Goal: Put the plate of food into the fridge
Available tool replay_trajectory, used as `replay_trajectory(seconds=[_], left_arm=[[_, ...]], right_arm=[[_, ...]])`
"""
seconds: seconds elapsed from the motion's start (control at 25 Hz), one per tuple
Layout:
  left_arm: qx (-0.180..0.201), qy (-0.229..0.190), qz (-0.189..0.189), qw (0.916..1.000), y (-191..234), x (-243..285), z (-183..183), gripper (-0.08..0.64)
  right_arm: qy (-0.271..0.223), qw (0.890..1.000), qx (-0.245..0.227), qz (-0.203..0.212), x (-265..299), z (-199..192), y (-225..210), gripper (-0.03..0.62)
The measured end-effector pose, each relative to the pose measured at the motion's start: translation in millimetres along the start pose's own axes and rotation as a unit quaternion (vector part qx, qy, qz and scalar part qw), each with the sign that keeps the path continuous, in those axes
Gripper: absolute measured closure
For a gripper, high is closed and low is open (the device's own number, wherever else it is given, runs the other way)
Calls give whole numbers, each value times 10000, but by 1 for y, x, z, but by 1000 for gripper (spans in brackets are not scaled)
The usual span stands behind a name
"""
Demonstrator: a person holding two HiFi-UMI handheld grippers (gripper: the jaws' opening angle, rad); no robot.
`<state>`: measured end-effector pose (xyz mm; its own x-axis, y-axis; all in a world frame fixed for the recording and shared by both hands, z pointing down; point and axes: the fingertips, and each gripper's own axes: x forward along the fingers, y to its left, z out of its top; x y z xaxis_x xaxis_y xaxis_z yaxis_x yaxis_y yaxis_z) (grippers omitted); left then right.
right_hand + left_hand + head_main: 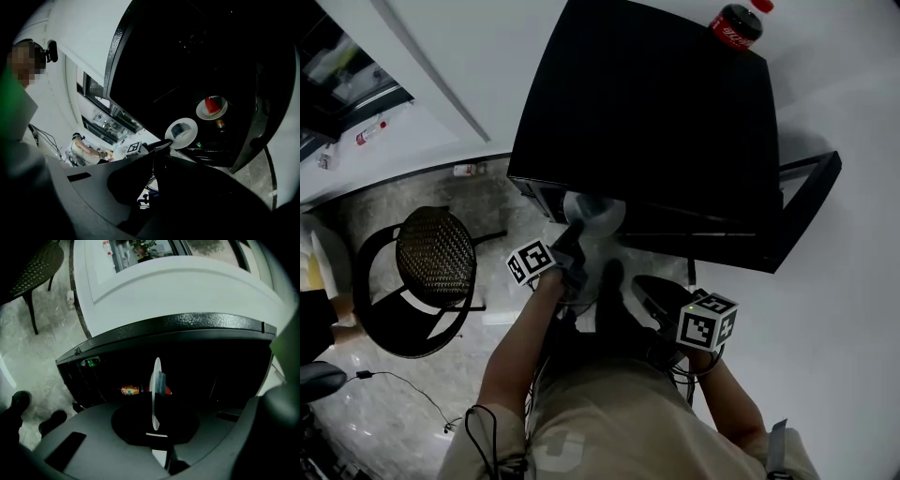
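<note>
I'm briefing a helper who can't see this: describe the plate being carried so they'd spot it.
Find the black fridge with its door open. At its opening the left gripper holds a white plate. It carries a dark block, whereas the plate inside bears a red slice.

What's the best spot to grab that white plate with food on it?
Take the white plate by its thin rim, edge-on, from the side clear of the food. It is flat and shallow, so only the rim fits between jaws; the left gripper pinches it so.
</note>
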<state>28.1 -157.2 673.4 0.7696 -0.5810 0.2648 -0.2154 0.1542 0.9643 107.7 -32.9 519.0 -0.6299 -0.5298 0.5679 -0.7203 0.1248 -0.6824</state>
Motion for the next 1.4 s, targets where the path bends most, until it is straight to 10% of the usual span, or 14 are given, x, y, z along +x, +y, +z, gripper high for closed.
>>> replay_trajectory(seconds=[1.4], left_arm=[[-460, -639, -63, 9969, 30, 35, 23, 546]], right_arm=[[496, 9979, -283, -300, 3, -17, -19, 569]])
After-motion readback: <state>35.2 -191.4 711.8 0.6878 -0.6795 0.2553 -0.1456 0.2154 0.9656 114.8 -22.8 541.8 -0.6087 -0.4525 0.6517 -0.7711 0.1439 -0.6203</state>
